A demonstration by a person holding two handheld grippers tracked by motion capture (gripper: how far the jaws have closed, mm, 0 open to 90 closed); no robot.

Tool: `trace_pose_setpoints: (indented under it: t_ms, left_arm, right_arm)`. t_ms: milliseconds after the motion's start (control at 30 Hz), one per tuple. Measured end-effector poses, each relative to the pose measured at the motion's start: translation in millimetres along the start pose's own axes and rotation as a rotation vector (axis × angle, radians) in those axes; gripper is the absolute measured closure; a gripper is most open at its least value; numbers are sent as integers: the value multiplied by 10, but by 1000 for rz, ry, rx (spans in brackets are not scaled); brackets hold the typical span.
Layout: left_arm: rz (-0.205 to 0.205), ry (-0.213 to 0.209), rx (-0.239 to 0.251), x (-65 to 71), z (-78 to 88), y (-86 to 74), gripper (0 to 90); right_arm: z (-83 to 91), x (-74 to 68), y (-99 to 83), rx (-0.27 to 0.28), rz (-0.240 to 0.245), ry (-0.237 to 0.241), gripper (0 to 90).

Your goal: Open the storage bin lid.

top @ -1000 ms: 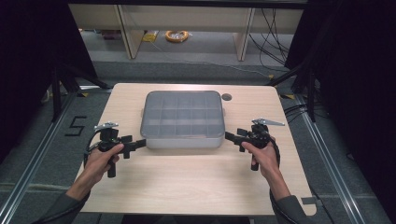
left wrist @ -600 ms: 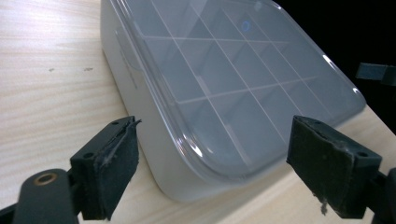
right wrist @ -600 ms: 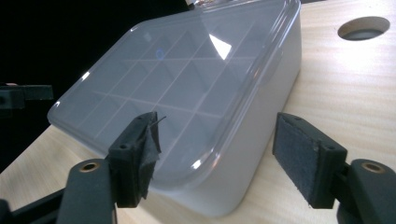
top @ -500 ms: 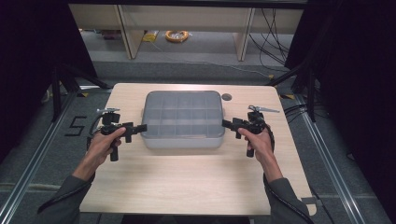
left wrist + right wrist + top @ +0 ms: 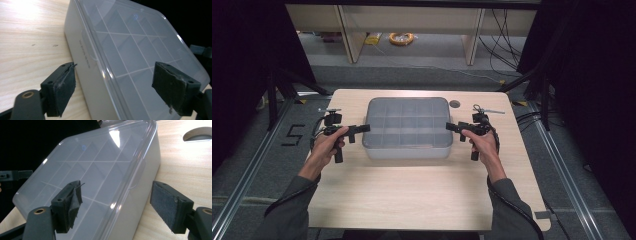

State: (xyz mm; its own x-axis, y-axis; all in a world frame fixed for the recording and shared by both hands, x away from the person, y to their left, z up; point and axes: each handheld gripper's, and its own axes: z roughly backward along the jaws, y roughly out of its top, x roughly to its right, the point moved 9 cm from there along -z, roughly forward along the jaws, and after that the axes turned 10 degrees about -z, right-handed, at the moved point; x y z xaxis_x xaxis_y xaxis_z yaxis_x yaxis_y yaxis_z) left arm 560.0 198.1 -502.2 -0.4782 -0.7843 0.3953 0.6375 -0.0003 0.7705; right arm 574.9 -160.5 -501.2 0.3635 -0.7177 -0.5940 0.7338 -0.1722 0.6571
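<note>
Broadly, the pale wooden tabletop carries one large thing: a translucent grey compartment box with a clear lid, set near the far edge and about midway between the left and right edges. Through the lid a grid of white dividers shows, and the compartments look empty as far as can be told. A round cable hole is cut in the tabletop just beyond the box's far right corner.

At the box's left end the left tool is held level by the person's left hand; in the left gripper view its jaws stand released, spread wide, one over the lid and one beside the left wall over bare wood, neither pad touching. At the right end the right tool, held by the right hand, is likewise released; in the right gripper view one jaw is above the lid and the other beside the right wall.
</note>
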Motion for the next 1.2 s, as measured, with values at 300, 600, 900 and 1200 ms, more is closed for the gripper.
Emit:
trace_pose_setpoints:
  t_ms: [300, 600, 900, 1200]
  left_arm:
    - [24, 7, -14, -36, -212, 131, 267]
    - [44, 12, -22, -90, -292, 158, 331]
    - [40, 34, -45, -116, -344, 152, 394]
    - [47, 62, -36, -98, -357, 151, 427]
  right_arm:
    - [-109, 7, 68, -14, -18, -9, 337]
    - [-174, -14, 65, -21, -58, 1, 388]
    - [-245, 27, 77, -22, -58, -33, 424]
    - [-303, 10, 50, -44, -53, -56, 455]
